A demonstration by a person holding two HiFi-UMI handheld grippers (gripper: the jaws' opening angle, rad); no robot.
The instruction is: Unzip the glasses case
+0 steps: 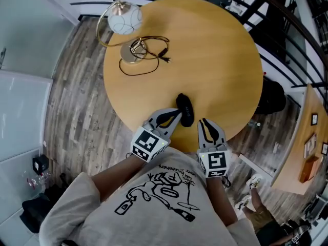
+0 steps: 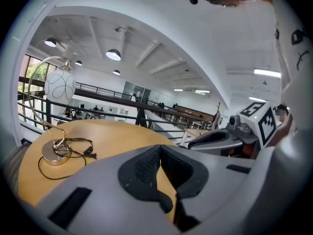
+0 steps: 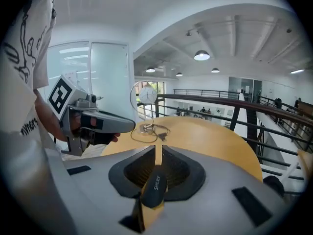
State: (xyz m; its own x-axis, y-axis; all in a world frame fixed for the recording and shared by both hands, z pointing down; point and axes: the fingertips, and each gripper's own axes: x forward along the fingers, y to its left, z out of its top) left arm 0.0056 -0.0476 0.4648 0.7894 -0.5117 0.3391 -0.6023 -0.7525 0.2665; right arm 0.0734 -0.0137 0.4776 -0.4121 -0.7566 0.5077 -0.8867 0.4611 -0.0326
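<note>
Black oval glasses case (image 1: pixel 185 109) — flat on table (image 1: pixel 220 55), near edge.

Globe lamp (image 1: pixel 124 18), black cord (image 1: pixel 151 41), round table (image 1: pixel 215 60)

The person wears a pale grey T-shirt (image 1: pixel 97 209) with short sleeves and a black line drawing (image 1: pixel 159 191) on the front. The left gripper (image 1: pixel 178 114) and the right gripper (image 1: pixel 204 122) are light grey, with black pads (image 2: pixel 142 168). Each has a white cube (image 1: pixel 149 143) with black square markers.
</note>
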